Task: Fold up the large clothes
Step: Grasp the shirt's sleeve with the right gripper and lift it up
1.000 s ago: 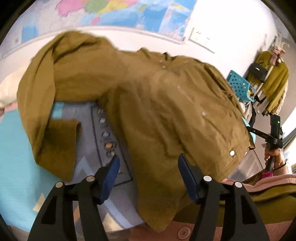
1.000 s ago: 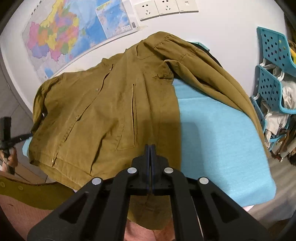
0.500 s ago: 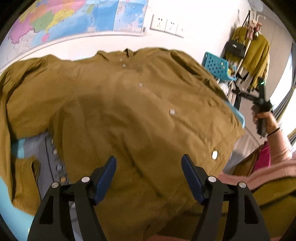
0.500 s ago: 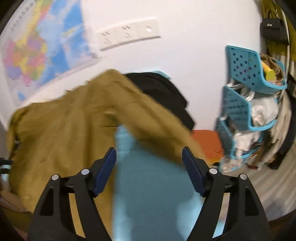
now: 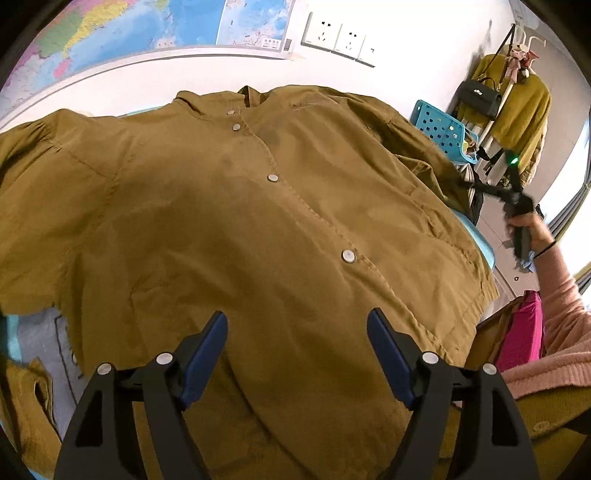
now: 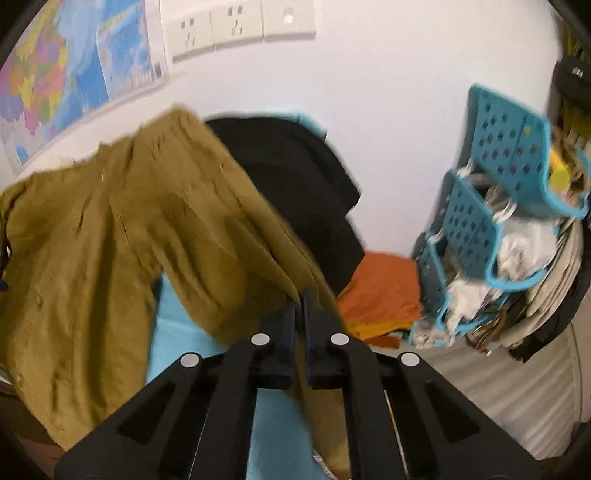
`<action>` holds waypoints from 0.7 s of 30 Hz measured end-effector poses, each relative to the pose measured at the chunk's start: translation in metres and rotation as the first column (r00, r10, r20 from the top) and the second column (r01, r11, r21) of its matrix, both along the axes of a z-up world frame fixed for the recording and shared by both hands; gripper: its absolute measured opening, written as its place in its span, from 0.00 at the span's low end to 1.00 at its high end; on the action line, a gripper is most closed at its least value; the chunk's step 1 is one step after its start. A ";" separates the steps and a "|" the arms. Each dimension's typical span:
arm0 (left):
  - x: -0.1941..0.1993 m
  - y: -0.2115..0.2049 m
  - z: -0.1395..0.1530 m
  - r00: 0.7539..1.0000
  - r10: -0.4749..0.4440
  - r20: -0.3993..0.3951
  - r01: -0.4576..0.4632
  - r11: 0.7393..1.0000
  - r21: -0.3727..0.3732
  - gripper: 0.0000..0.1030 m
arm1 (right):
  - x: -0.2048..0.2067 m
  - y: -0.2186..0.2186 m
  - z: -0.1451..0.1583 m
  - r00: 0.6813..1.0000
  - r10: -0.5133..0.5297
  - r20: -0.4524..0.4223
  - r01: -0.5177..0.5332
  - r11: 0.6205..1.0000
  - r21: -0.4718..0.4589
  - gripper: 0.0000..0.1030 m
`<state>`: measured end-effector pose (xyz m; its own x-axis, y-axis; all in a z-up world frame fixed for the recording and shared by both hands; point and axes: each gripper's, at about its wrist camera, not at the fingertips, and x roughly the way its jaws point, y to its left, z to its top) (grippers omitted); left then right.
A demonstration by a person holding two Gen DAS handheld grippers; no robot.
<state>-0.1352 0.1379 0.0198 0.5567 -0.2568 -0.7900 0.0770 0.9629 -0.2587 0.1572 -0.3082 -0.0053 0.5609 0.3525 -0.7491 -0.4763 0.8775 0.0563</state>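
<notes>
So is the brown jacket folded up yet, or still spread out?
Mostly spread out. The olive-brown jacket lies front up, snaps down the middle showing. Only its sleeve is lifted, pinched in the right gripper.

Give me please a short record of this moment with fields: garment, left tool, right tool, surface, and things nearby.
garment: mustard-brown button-up jacket, spread front side up, buttons closed
left tool: left tool open above the lower front of the jacket, nothing between its fingers; jaws have just been opening
right tool: right tool shut on the jacket sleeve
surface: light blue pad under the jacket
nearby: black garment, orange cloth, blue basket rack, wall map
</notes>
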 end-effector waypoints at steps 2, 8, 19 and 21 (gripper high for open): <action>0.009 -0.001 0.001 1.000 -0.013 0.003 0.013 1.000 -0.003 0.73 | 0.003 -0.005 0.027 1.000 0.007 0.012 -0.007 1.000 0.017 0.03; 0.041 -0.008 0.010 0.997 -0.069 0.019 0.069 0.998 0.005 0.73 | 0.002 0.010 0.122 0.992 0.113 0.059 -0.114 0.993 0.023 0.03; 0.077 -0.033 0.045 0.960 -0.233 0.153 0.247 0.966 -0.074 0.73 | -0.093 0.166 0.173 0.809 0.588 -0.006 -0.587 0.808 0.052 0.03; 0.076 -0.035 0.048 0.952 -0.251 0.173 0.272 0.956 -0.107 0.74 | -0.106 0.195 0.166 0.768 0.640 -0.013 -0.636 0.765 0.096 0.04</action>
